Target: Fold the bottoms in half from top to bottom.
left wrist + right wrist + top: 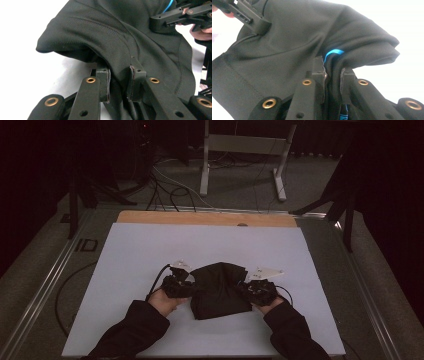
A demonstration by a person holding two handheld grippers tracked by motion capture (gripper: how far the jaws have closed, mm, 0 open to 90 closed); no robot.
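On white table (pixel 125 270): folded black twill garment (pixel 218 290), seemingly layered; left gripper (pixel 120 83), right gripper (pixel 333 83) pinching edges.

high view: dim, dark surround | gripper views: bright, overexposed white background, near parts soft

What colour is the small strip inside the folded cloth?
Bright blue; the strip shows best in the right gripper view, against the black cloth.

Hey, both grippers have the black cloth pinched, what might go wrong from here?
1. The left gripper pinches a bunched fold of the black cloth; layers may slip out unevenly.
2. The right gripper clamps near a blue tag, which might snag or slip.
3. The lifted far part could flop crookedly onto the white sheet, spoiling the fold.
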